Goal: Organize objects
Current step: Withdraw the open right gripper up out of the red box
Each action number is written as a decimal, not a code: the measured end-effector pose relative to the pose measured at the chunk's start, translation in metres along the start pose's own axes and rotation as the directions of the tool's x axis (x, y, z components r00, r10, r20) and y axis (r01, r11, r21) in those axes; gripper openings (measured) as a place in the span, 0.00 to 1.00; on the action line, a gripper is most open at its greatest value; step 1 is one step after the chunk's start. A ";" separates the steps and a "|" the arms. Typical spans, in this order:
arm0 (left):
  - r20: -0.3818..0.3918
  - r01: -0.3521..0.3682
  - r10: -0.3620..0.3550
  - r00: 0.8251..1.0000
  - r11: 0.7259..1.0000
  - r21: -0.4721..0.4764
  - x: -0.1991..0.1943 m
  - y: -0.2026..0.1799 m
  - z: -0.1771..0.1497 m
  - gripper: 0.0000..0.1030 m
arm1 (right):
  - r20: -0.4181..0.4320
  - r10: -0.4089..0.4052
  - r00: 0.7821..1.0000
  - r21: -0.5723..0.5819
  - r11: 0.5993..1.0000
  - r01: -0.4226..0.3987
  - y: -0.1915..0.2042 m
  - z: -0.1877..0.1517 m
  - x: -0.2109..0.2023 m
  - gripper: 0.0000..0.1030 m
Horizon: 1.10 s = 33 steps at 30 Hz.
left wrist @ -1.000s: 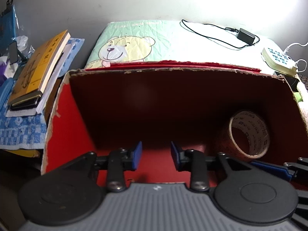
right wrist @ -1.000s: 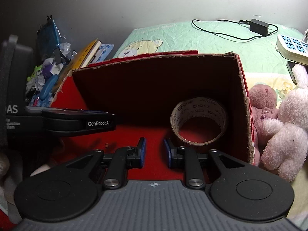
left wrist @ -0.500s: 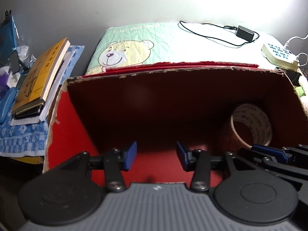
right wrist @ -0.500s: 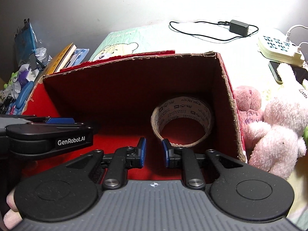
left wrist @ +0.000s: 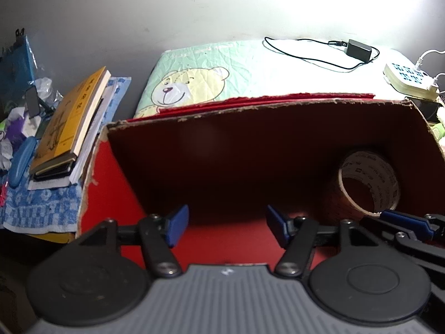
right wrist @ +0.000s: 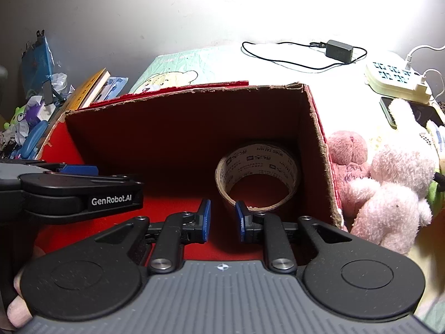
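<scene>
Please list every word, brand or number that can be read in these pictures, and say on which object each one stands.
"GenRobot.AI": white letters on the black side of the left gripper.
"WING TAI TAPE", upside down: on the brown roll of packing tape in the red cardboard box.
Dark characters on the yellow book cover: too blurred to read.

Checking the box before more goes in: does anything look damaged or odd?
Yes. The red cardboard box has ragged, torn rim edges, worst at its left corner. Inside, the tape roll stands on edge in the right corner, free to roll.

The right claw (left wrist: 408,222) is cut off by the frame's right edge.
</scene>
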State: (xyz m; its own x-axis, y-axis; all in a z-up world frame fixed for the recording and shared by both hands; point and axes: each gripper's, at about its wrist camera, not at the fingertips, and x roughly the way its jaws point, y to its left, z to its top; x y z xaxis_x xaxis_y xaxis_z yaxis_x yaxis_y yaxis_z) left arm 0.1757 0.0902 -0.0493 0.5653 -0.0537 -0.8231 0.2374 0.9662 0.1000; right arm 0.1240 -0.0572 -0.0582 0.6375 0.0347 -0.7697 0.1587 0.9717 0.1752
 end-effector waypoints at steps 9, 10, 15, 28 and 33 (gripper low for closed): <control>0.020 -0.038 0.038 0.999 0.999 0.008 -0.018 -0.003 -0.004 0.68 | 0.032 -0.004 0.999 -0.001 1.000 0.005 0.000 -0.004 -0.013 0.21; 0.024 -0.044 0.044 0.999 0.999 0.012 -0.020 -0.004 -0.005 0.69 | 0.035 -0.003 0.999 0.000 1.000 0.003 -0.001 -0.005 -0.015 0.21; 0.041 -0.051 0.051 0.998 0.999 0.011 -0.037 -0.007 -0.011 0.71 | 0.060 0.004 0.998 -0.001 1.000 -0.004 -0.001 -0.009 -0.027 0.22; 0.071 -0.066 0.066 0.995 0.998 0.005 -0.081 -0.013 -0.030 0.75 | 0.119 0.016 0.993 0.006 1.000 -0.017 0.000 -0.024 -0.059 0.23; 0.085 -0.072 0.071 0.994 0.997 0.006 -0.095 -0.019 -0.038 0.82 | 0.132 0.019 0.991 0.012 1.000 -0.021 0.002 -0.030 -0.067 0.24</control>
State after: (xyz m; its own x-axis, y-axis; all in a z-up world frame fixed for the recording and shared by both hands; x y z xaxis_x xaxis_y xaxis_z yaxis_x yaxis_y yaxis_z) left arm 0.0873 0.0868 0.0061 0.6457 -0.0063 -0.7636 0.2010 0.9661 0.1620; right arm 0.0588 -0.0511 -0.0245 0.7346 0.0222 -0.6782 0.1543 0.9678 0.1988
